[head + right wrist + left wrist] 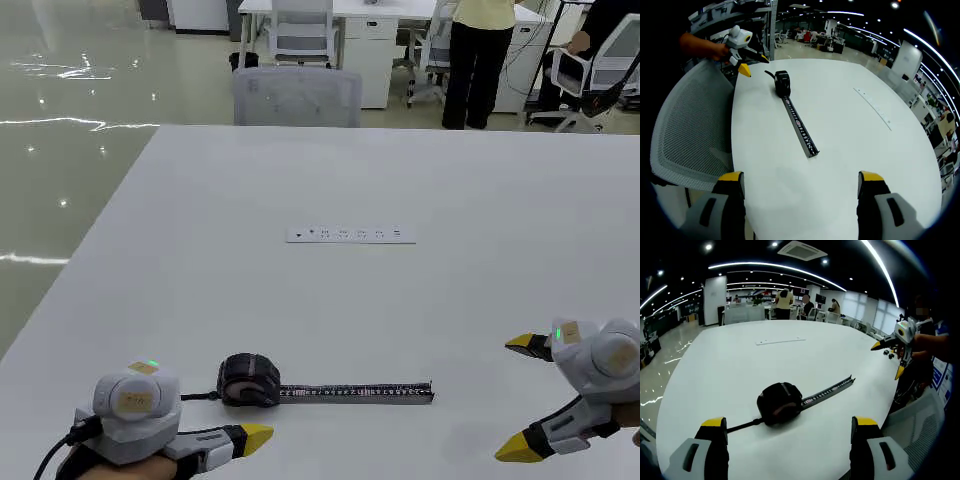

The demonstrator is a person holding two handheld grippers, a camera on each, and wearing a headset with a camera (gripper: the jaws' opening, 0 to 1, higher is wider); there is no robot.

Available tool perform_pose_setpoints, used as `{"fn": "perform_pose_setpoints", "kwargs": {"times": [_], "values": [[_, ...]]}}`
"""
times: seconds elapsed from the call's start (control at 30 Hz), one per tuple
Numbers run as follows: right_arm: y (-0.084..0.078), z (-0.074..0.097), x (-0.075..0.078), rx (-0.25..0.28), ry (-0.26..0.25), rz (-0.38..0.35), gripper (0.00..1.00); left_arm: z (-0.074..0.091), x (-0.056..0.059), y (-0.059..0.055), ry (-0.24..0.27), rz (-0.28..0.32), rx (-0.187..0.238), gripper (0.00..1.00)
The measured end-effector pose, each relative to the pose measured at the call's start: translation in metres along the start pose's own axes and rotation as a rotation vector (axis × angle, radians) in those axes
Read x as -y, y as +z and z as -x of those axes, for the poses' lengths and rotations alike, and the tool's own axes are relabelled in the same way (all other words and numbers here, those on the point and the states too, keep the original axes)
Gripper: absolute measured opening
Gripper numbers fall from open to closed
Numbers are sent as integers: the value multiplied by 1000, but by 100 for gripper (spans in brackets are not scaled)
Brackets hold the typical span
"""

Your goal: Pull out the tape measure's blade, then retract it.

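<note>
Open-plan office, wide and brightly lit.
We're at a long white meeting table with a socket strip sunk into its middle and a grey mesh chair tucked in at the far end. Beyond it the glossy floor throws back the lights, and a person stands at a white desk among more swivel chairs. Overhead, long curved light strips and a square air vent sit in a dark ceiling, and rows of workstations run off into the distance.
</note>
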State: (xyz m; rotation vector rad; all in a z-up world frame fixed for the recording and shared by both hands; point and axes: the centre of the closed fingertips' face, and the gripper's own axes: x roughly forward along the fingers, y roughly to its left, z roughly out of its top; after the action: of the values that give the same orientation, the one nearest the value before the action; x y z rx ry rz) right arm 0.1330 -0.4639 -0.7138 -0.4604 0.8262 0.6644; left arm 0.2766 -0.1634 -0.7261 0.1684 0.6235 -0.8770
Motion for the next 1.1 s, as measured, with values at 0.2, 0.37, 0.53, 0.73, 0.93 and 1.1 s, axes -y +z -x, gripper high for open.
{"fn": "perform_pose_setpoints", "kwargs": {"times": [0.2, 0.37, 0.53, 0.73, 0.93, 1.1], "values": [[2, -9, 9, -32, 18, 22, 95, -14, -2, 4, 73, -13, 16, 100], [2, -17, 14, -49, 35, 40, 94, -25, -3, 0, 100, 14, 4, 100], [3, -26, 20, -62, 52, 60, 92, -34, -5, 1, 131, 49, 32, 100], [4, -37, 24, -83, 77, 84, 92, -43, -16, 10, 200, 55, 123, 100], [4, -51, 27, -102, 109, 110, 88, -44, -16, 15, 208, 62, 150, 100], [8, -64, 33, -108, 123, 126, 85, -44, -21, 7, 228, 61, 162, 100]]}}
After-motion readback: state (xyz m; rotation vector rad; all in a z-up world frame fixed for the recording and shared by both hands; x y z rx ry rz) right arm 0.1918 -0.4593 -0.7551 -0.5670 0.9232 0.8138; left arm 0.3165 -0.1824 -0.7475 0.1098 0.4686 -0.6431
